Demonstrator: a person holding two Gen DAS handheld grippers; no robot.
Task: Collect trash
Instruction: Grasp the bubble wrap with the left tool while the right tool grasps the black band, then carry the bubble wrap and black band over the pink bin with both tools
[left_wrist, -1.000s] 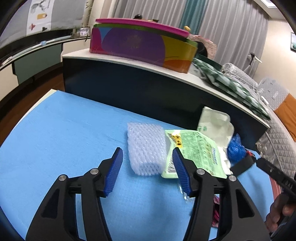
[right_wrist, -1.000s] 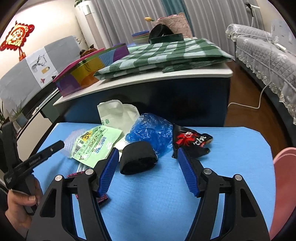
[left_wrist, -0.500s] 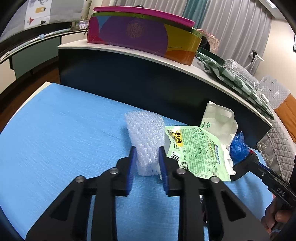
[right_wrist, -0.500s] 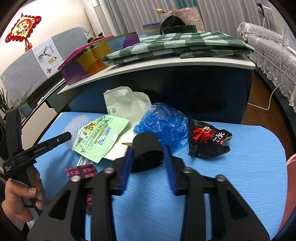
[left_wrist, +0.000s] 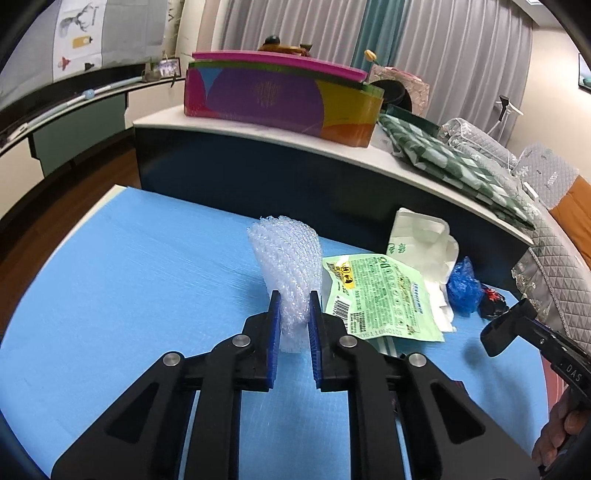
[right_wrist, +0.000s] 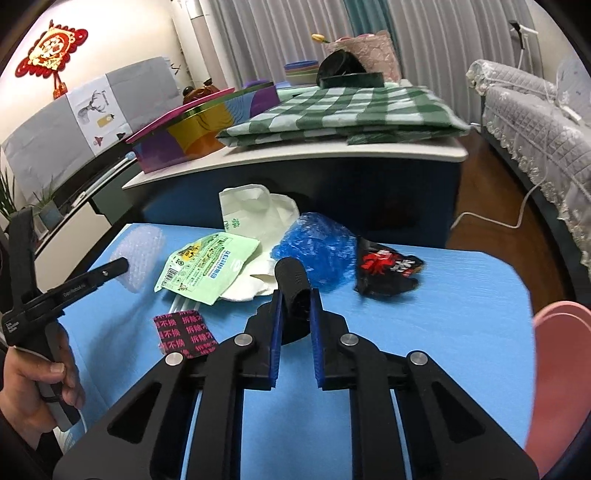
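Trash lies on a blue table (left_wrist: 122, 280). My left gripper (left_wrist: 294, 295) has its pads pressed on a piece of clear bubble wrap (left_wrist: 286, 251), jaws still closing, the wrap lifted and standing upright off the table. In the right wrist view, my right gripper (right_wrist: 296, 293) is closing on a black fabric roll (right_wrist: 291, 275) squeezed between its pads. A green packet (right_wrist: 208, 264), a white bag (right_wrist: 258, 206), crumpled blue plastic (right_wrist: 314, 243), a black-and-red snack wrapper (right_wrist: 384, 266) and a black wrapper with pink lettering (right_wrist: 184, 332) lie on the table.
Behind the table stands a dark raised counter (left_wrist: 258, 166) bearing a colourful box (left_wrist: 280, 103) and a green checked cloth (right_wrist: 332, 114). A pink object (right_wrist: 557, 369) sits at the table's right edge. A hand (right_wrist: 33, 376) holds the left gripper's handle.
Both grippers went from wide open to closed on their items: the left on the bubble wrap, the right on the black roll. Both items have come up a little off the table.
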